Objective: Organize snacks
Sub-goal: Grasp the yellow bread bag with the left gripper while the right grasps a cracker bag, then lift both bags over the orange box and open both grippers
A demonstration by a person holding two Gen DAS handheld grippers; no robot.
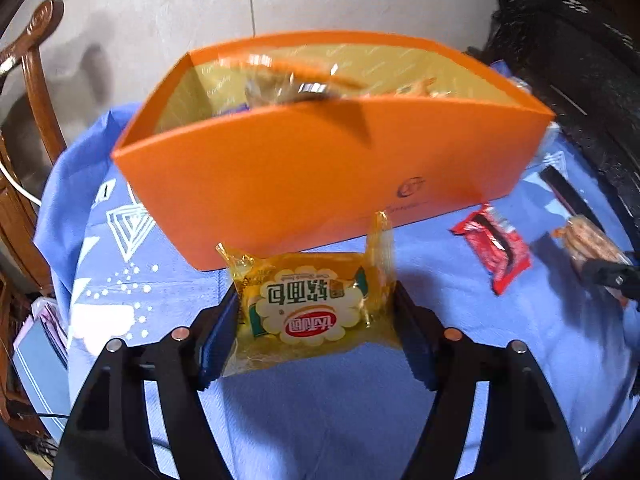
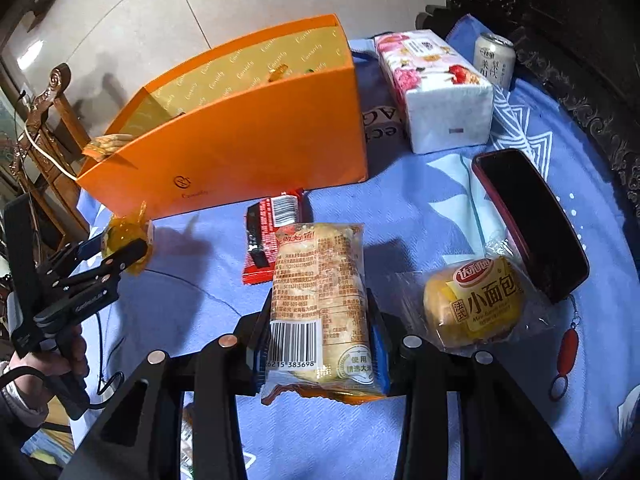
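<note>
A yellow bread packet (image 1: 312,304) lies between the blue pads of my left gripper (image 1: 316,296), which is shut on its two wrapper ends just in front of the orange box (image 1: 320,184). The right wrist view shows that same left gripper (image 2: 120,248) with the yellow packet (image 2: 120,236) at the orange box's (image 2: 240,148) near corner. My right gripper (image 2: 320,308) is shut on a pale pastry packet (image 2: 320,300) with a barcode, above the blue cloth. Several wrapped snacks (image 1: 288,88) sit inside the box, blurred.
A red snack packet (image 2: 268,232) lies before the box, a small bread packet (image 2: 476,304) to the right. A dark red case (image 2: 528,224), a flowered tissue pack (image 2: 436,92) and a can (image 2: 494,60) stand further right. Wooden chair (image 1: 36,80) at left.
</note>
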